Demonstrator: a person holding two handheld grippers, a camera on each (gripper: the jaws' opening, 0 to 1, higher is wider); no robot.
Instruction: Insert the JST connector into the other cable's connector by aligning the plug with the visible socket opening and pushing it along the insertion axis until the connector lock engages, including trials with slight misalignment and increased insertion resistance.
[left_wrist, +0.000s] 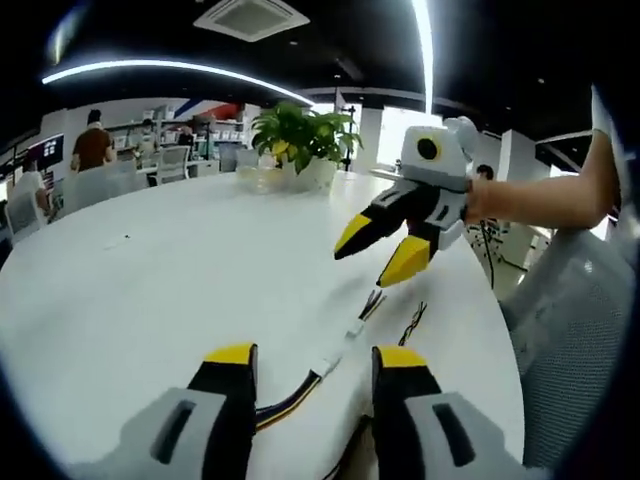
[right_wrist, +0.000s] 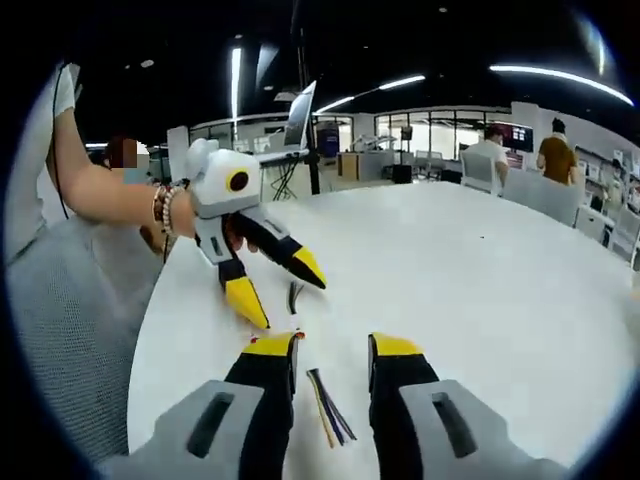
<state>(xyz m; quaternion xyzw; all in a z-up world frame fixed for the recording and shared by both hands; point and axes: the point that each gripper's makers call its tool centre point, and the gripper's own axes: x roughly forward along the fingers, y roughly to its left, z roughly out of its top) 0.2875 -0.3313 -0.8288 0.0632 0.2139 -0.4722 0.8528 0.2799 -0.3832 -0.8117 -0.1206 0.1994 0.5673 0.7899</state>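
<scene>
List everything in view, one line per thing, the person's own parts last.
Table: one, white, round, under everything.
Cable with white connector: one, yellow and dark wires, on table between left gripper's fingers.
Loose wire ends: one bundle, multicoloured, between right gripper's fingers.
Potted plant: one, green, table's far edge.
Mesh chair: one, grey, beside table.
Left gripper: black, yellow-tipped, open.
Right gripper: same colours, open.
</scene>
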